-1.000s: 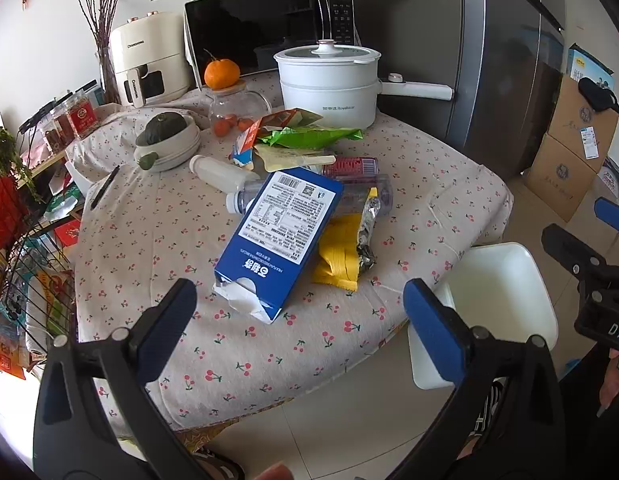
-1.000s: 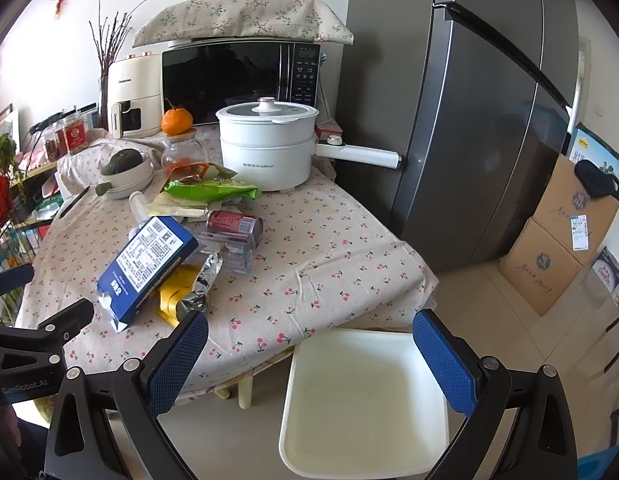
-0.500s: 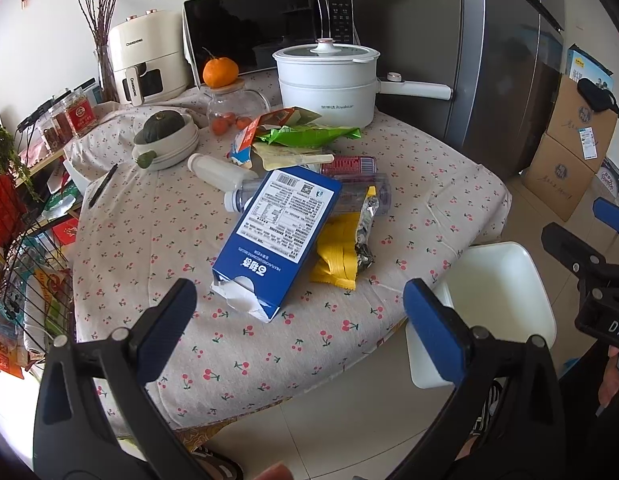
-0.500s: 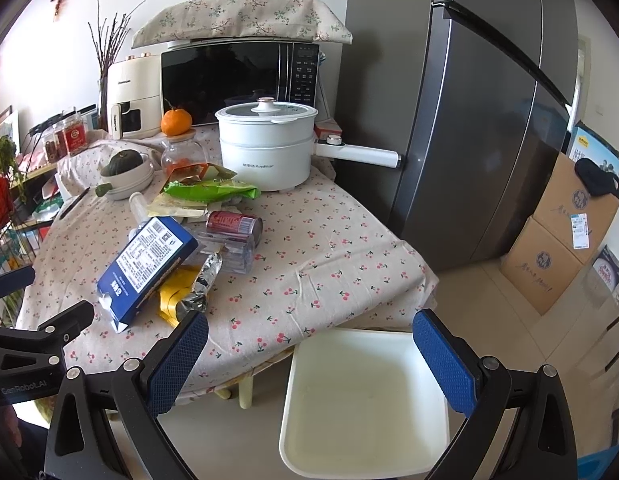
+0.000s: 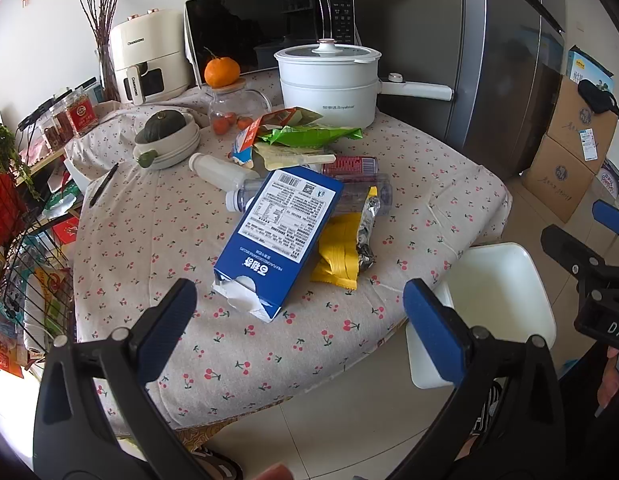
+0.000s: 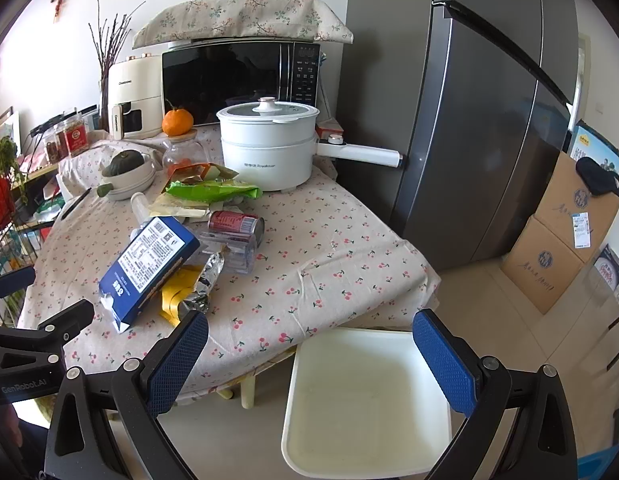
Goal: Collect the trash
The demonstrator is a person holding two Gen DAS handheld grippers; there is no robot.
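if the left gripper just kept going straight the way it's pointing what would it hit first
Probably the blue carton: its torn end lies nearest, roughly centred ahead of the open left gripper. Depth is hard to judge through the fisheye, so it could instead touch the cherry-print tablecloth just short of it.

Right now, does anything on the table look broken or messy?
Yes. The blue carton lies tipped over with its near end torn open, propped on a yellow wrapper and a clear bottle in a heap. A red can lies on its side behind it.
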